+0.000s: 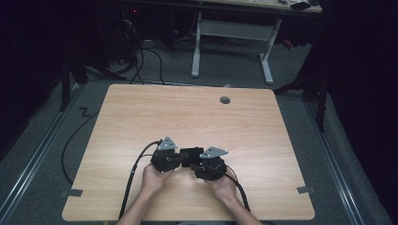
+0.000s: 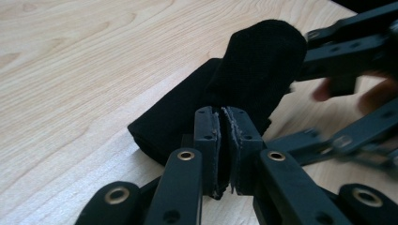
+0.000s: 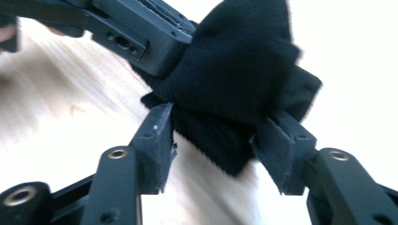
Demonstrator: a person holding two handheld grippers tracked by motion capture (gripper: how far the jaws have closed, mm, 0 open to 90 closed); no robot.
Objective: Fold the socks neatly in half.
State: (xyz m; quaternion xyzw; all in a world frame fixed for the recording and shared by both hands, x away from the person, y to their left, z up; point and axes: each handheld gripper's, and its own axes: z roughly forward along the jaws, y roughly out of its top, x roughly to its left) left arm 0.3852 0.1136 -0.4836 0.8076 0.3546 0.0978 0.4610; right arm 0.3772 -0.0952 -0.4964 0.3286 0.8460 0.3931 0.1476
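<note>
— Nearest us are the person's two forearms, coming up from the table's (image 1: 141,112) near edge, a gripper in each hand. What's that dark thing between them?

— A black cloth (image 1: 190,154), folded or rolled, lying on the wood toward the near side, a bit left of the middle. From the left gripper view it looks like a thick knit fabric (image 2: 253,70), one end lifted and the rest flat on the table.

— Is the left gripper (image 1: 180,159) holding it?

— Its jaws are pressed almost together, and I'd say they pinch a thin edge of the cloth, though the fabric right at the pads is hard to make out, black on black.

— And the right gripper (image 1: 197,165)?

— Its jaws stand wide, one on each side of a bunched fold (image 3: 239,93). The pads (image 3: 157,136) seem just to touch the cloth without squeezing it, so I'd call it parted, not gripping.

— How will it handle?

— Light and limp, I'd judge. It will sag and unfold if lifted by one corner, so take a thick fold or two edges at once. Not slippery, not fragile.

— Anything you can't see?

— Whether it's a sock, a sleeve or a rag. From above the grippers cover most of it.
</note>
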